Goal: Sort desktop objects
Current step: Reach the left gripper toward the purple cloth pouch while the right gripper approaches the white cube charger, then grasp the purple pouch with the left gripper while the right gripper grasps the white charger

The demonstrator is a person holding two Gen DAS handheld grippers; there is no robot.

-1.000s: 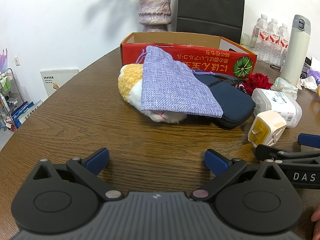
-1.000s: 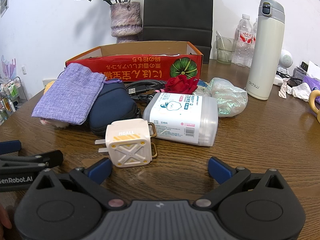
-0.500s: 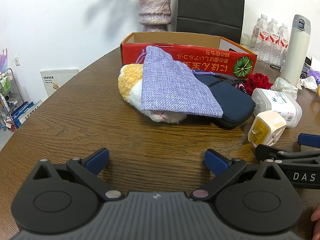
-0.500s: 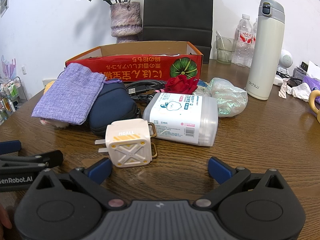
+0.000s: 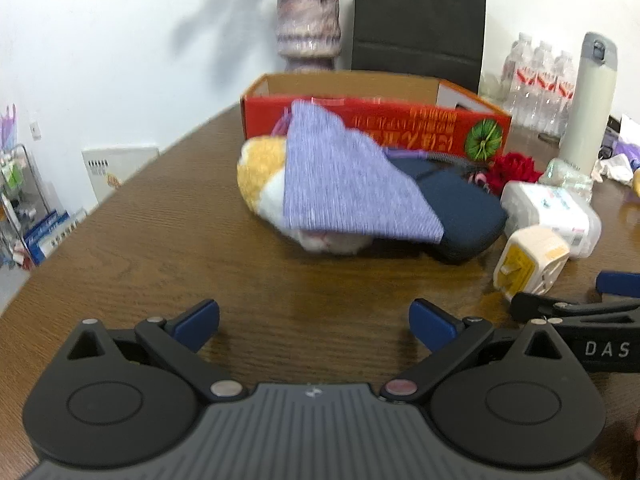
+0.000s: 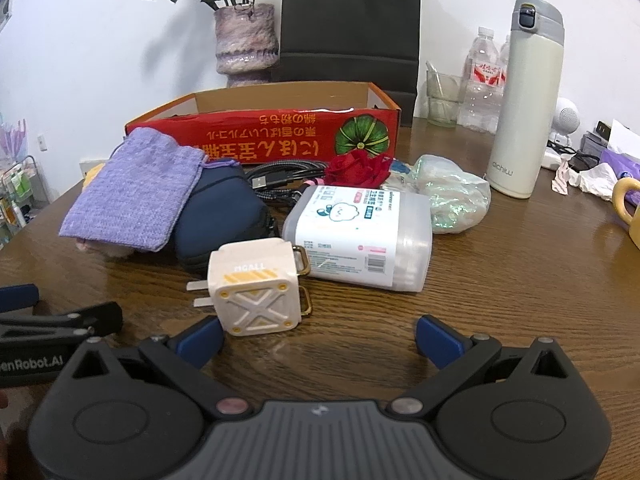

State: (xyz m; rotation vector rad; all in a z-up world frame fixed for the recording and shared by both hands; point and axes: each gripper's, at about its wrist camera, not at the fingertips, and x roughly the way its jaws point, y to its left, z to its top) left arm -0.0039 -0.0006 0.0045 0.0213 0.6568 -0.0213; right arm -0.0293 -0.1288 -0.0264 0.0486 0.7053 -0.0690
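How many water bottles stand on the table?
3 can be counted in the left wrist view: one water bottle, a second and a third, in a row beside the thermos. Others may be hidden behind it.

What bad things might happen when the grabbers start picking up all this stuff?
The purple pouch lies loosely over the plush toy and the navy case, so lifting one could drag the others. The white charger sits right beside the right gripper's left finger, which might knock it. The two open grippers are close together, so the left gripper could bump the right one.
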